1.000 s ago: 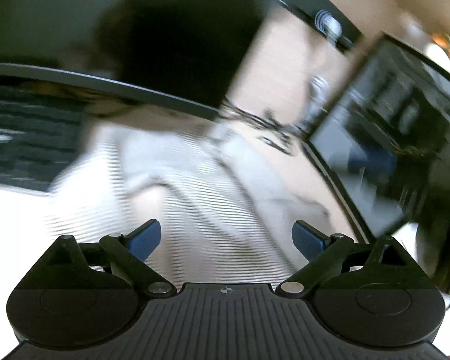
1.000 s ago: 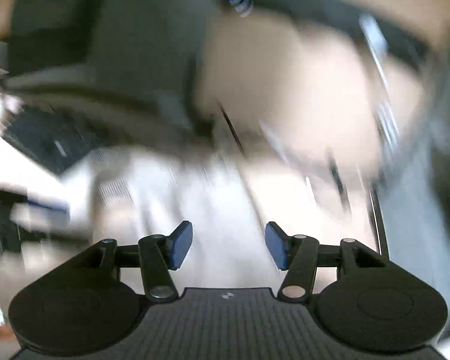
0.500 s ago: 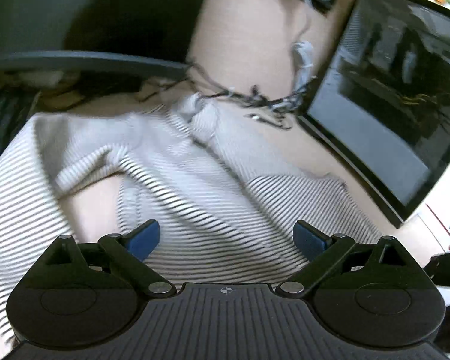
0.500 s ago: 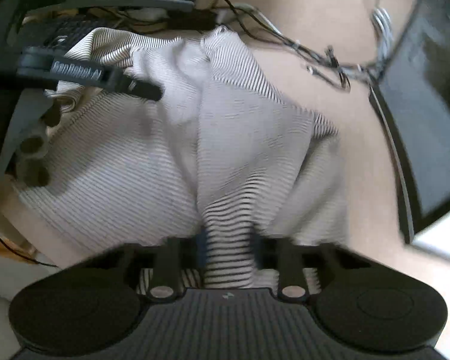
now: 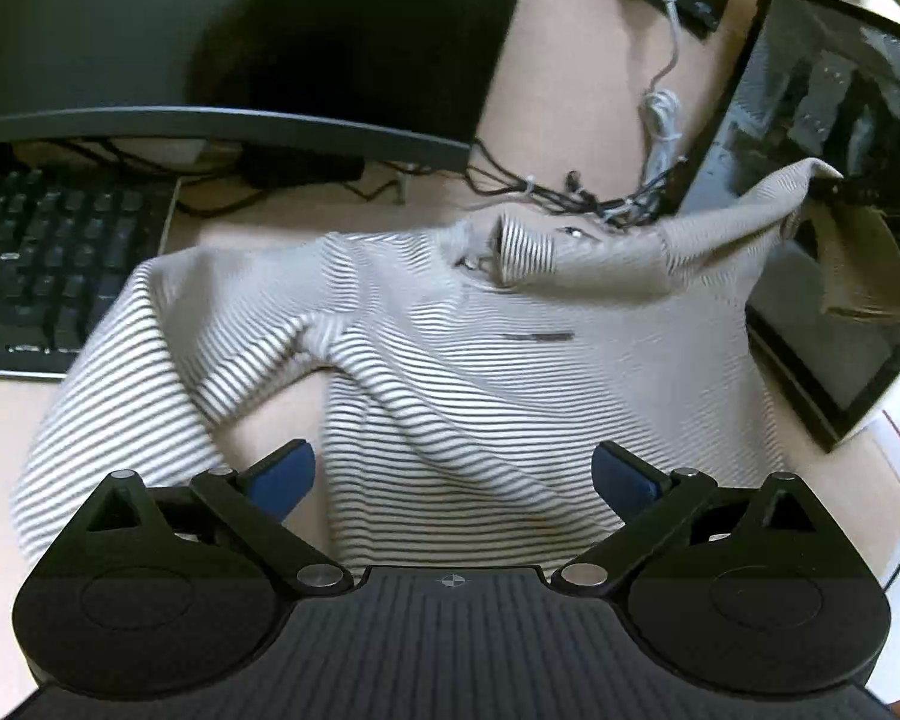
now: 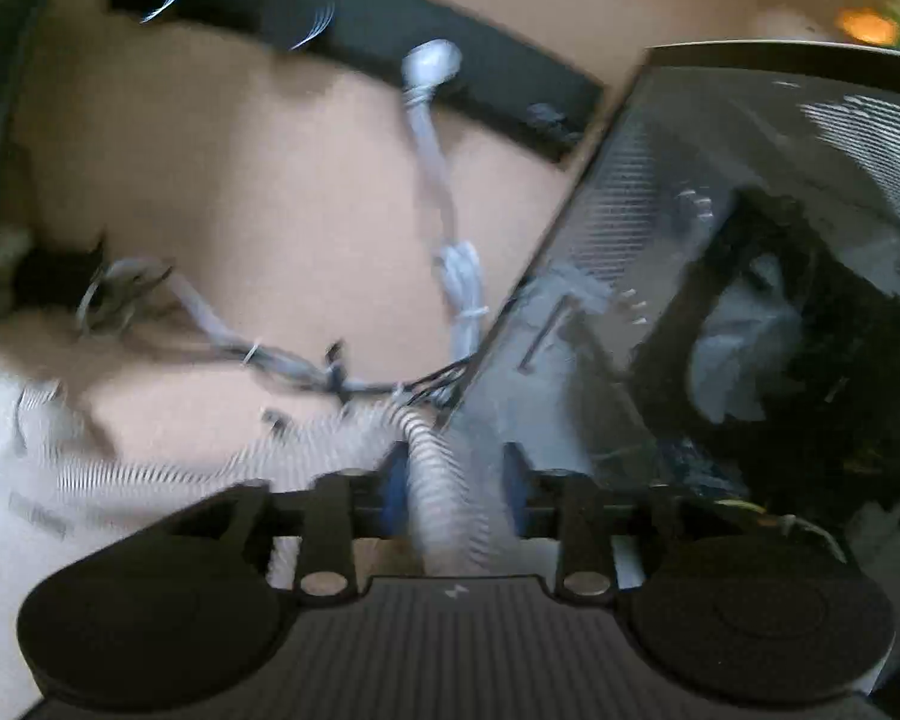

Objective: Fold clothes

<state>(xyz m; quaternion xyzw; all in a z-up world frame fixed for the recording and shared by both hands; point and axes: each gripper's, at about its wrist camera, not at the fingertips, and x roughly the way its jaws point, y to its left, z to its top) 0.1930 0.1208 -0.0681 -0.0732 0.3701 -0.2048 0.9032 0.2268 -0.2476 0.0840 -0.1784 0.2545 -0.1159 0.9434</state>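
The cream-and-black striped knit sweater [image 5: 486, 360] lies spread on the pale beige desk [image 5: 576, 90], between the black keyboard [image 5: 48, 264] at left and the dark glass-sided computer case [image 5: 840, 192] at right, its collar toward the tangle of black and white cables [image 5: 600, 198] at the back. The right gripper [image 6: 450, 492] is clamped on a bunched fold of the striped cloth, its blue pads [image 6: 393, 492] pressed against the fabric on both sides; in the left wrist view that corner of the sweater is lifted into a peak in front of the case glass. The left gripper [image 5: 453, 474] hovers low over the hem with jaws wide apart, holding nothing. Risks, judged from this layout: the raised corner hangs close to the cable bundle, so a sweep toward the back could snag a wire or a zip tie and drag it along. The right gripper works just beside the case panel; a wide arc may knock it. The right view is motion-blurred, so how deep the grip sits cannot be told; a shallow pinch on ribbed knit could slip mid-fold. With the hem unpinned, pulling may slide the whole garment toward the keyboard, and the left sleeve [image 5: 168, 360], already bent under, could bunch into a crooked fold.
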